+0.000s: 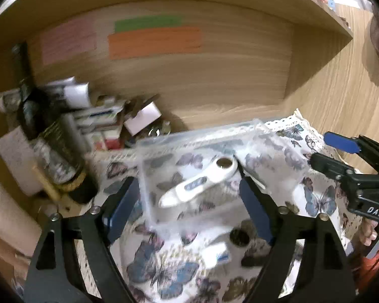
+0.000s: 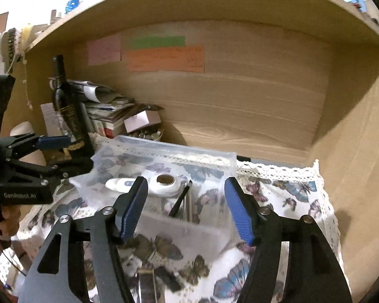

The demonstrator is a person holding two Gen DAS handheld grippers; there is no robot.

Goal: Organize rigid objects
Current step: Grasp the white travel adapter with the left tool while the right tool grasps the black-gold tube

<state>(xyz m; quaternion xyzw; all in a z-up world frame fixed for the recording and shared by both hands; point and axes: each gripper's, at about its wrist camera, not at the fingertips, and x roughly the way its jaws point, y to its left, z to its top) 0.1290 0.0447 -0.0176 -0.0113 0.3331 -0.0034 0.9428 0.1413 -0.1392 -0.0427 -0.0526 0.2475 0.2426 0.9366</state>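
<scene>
Lettering first: "GenRobot.AI" reads in grey on the body of the left hand-held gripper [image 2: 63, 154], and the right hand-held gripper [image 1: 323, 151] shows "DAS" in white on its side. The orange note [image 2: 165, 58], green note [image 2: 158, 41] and pink note [image 2: 103, 49] on the back wall of the wooden alcove carry writing too small to read. The dark bottle [image 2: 68, 111] has a gold label, also illegible.

Now the action: a clear plastic bin [image 2: 179, 224] sits on the butterfly-print cloth [image 2: 285, 192] covering the table, and inside it lies the white thermometer [image 2: 149, 184] with its round metal tip, beside a thin black tool [image 2: 180, 202]. Both hand-held grippers stand wide apart with nothing between the blue pads, the left one's fingers on either side of the bin's near corner, the right one's in front of its near wall.

To the left, the bottle, a stack of papers and boxes [image 2: 108, 111] and a small white box [image 2: 141, 120] crowd the corner right up against the bin. A round coin-like disc [image 1: 239, 237] and a small white-and-blue object [image 1: 218, 252] lie on the cloth outside it.

To the right the cloth runs bare to its lace edge, near the alcove's side wall.
</scene>
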